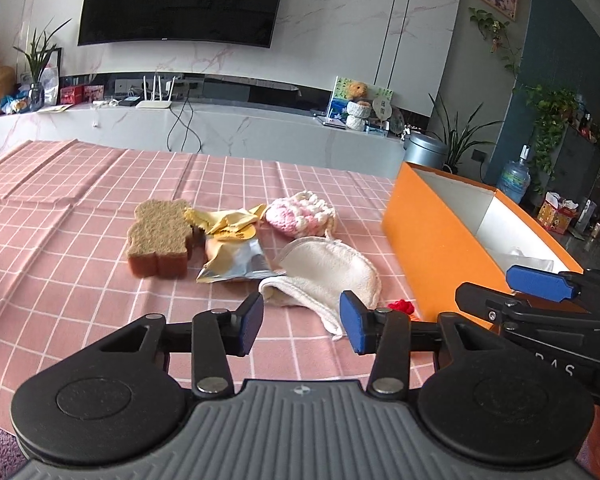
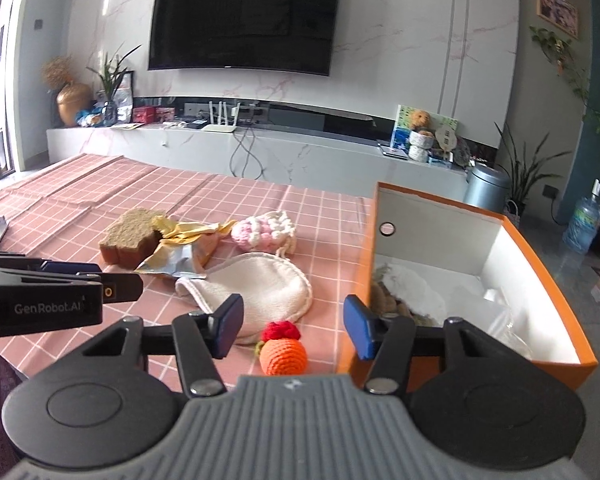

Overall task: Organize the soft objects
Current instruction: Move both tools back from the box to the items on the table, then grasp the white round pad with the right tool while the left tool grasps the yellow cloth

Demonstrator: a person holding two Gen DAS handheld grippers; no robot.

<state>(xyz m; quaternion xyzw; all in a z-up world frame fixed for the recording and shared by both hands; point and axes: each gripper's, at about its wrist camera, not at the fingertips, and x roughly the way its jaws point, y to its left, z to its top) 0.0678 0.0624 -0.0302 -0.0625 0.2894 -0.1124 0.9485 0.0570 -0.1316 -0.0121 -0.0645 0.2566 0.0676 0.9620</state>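
Observation:
On the pink checked tablecloth lie a brown bear-shaped sponge, a pink and white crochet pouch and a cream cloth mitt. My left gripper is open just short of the mitt's near edge, with nothing between its pads. A crocheted orange carrot with a red top lies on the cloth below my right gripper, which is open beside the orange box. The pads do not touch the carrot. White and brown fluffy things sit inside the box.
Yellow wrappers and a silver snack packet lie between the sponge and the mitt. The right gripper's body crosses the box's near corner. Beyond the table are a marble TV bench, a grey bin and plants.

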